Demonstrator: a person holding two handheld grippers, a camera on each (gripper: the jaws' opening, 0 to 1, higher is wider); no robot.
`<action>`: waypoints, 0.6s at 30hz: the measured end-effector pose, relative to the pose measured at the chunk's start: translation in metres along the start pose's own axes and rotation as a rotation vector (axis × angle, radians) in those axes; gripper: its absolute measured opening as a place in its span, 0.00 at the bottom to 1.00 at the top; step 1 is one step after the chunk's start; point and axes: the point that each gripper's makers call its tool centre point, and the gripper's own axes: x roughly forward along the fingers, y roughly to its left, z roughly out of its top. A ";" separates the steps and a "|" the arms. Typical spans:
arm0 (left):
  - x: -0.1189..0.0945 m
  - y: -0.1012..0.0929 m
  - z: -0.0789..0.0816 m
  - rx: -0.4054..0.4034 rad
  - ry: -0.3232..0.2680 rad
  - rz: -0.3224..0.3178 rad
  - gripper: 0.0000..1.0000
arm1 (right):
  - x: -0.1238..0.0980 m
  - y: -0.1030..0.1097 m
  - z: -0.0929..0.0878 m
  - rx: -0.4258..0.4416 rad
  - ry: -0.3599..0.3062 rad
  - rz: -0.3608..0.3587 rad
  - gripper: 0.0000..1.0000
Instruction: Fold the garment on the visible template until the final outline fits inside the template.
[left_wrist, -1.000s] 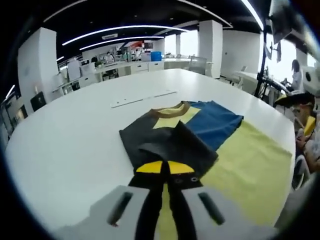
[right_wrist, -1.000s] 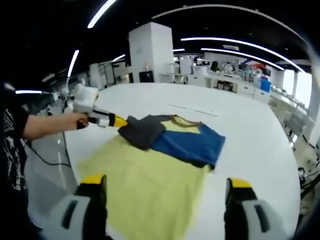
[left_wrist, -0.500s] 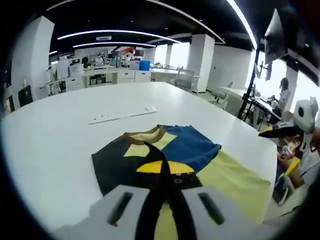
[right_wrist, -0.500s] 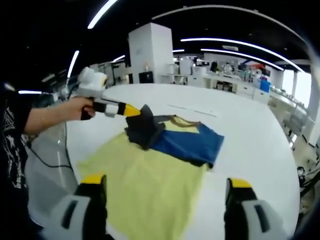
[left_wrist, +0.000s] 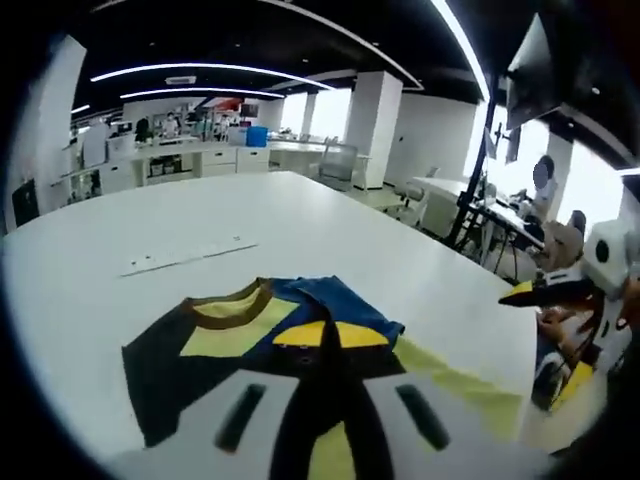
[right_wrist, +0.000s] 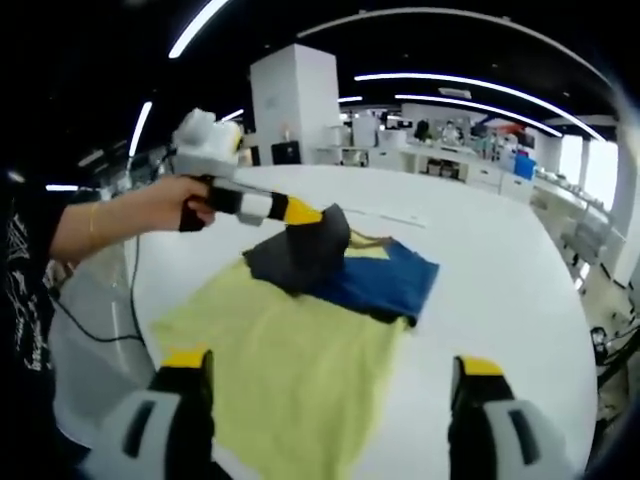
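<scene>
Right gripper view: left gripper (right_wrist: 300, 212) clenched on garment (right_wrist: 345, 272) dark flap, lifted; right gripper (right_wrist: 330, 385) released.

I see ceiling light strips (left_wrist: 230, 70) giving bright, even light; the windows (left_wrist: 590, 185) blow out white; fisheye bending grows toward edges, and the left gripper view is softly blurred.

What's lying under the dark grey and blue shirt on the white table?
A yellow rectangular template sheet lies under the shirt, spreading toward the right gripper. The part beneath the shirt is covered.
</scene>
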 end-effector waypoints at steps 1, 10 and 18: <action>0.005 -0.005 0.000 -0.004 0.001 -0.010 0.00 | 0.000 0.000 -0.001 0.002 0.001 -0.002 1.00; 0.038 -0.026 -0.024 0.007 0.062 -0.051 0.00 | -0.003 -0.004 -0.008 0.025 0.002 -0.015 1.00; 0.053 -0.041 -0.039 -0.023 0.087 -0.080 0.00 | -0.002 -0.008 -0.008 0.039 -0.004 -0.021 1.00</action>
